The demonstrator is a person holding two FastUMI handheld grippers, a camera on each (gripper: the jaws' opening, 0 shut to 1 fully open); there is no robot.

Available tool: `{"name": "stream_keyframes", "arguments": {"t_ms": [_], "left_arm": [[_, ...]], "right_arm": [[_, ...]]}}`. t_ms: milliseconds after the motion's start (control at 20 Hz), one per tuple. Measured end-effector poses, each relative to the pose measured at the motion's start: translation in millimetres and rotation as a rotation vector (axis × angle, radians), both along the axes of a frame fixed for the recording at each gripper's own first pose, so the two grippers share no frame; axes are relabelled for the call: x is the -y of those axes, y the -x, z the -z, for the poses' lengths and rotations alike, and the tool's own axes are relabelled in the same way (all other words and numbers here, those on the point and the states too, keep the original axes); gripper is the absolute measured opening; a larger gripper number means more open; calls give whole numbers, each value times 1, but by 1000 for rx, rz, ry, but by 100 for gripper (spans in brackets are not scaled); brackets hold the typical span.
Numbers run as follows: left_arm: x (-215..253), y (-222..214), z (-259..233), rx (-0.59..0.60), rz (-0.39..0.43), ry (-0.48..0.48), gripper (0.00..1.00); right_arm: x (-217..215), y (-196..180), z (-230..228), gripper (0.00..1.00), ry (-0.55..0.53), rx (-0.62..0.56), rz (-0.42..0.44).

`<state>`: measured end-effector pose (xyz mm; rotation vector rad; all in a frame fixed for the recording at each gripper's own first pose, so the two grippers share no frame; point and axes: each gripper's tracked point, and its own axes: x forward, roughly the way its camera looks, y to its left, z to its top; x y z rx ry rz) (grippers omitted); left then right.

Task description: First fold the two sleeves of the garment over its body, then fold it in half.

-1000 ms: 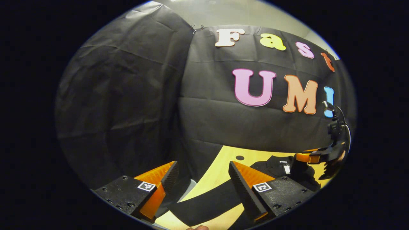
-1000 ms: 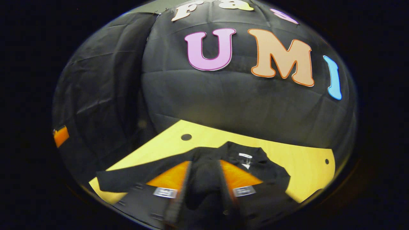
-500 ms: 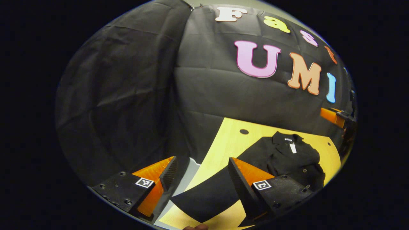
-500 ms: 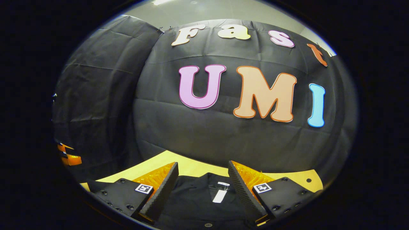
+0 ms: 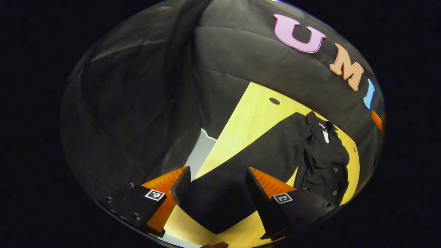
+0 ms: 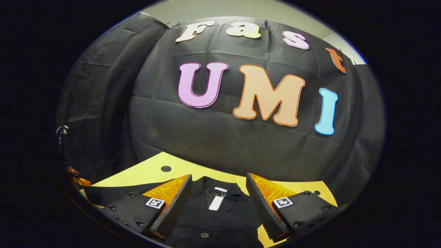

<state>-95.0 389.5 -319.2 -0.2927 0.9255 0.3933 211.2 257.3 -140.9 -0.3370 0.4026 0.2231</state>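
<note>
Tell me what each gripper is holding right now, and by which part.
Nothing is held. The left gripper is open, its fingers spread either side of the black shirt's outstretched sleeve. The right gripper is open above the collar.

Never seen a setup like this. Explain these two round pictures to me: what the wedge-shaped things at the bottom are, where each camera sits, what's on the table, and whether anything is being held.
There is no robot arm here. A person holds a two-finger gripper in each hand, and a fisheye camera rides on each, looking forward along its fingers. The wedges are those fingers.

In the left gripper view, the left gripper is open above one long sleeve of a black garment, which lies on a yellow wooden table. The sleeve is stretched out flat, away from the body.

In the right gripper view, the right gripper is open too, above the garment's collar, where a white tag shows.

Nothing is held at this moment. The black cloth behind is the booth's wall.
</note>
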Motion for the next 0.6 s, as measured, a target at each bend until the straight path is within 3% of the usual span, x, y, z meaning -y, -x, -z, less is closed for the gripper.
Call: {"name": "stream_keyframes", "arguments": {"t_ms": [300, 600], "left_arm": [[7, 14, 31, -98, -30, 28, 99], [-2, 25, 43, -140, 4, -92, 90]], "right_arm": [[2, 2, 3, 100, 19, -11, -3], [9, 6, -4, 98, 22, 6, -10]]}}
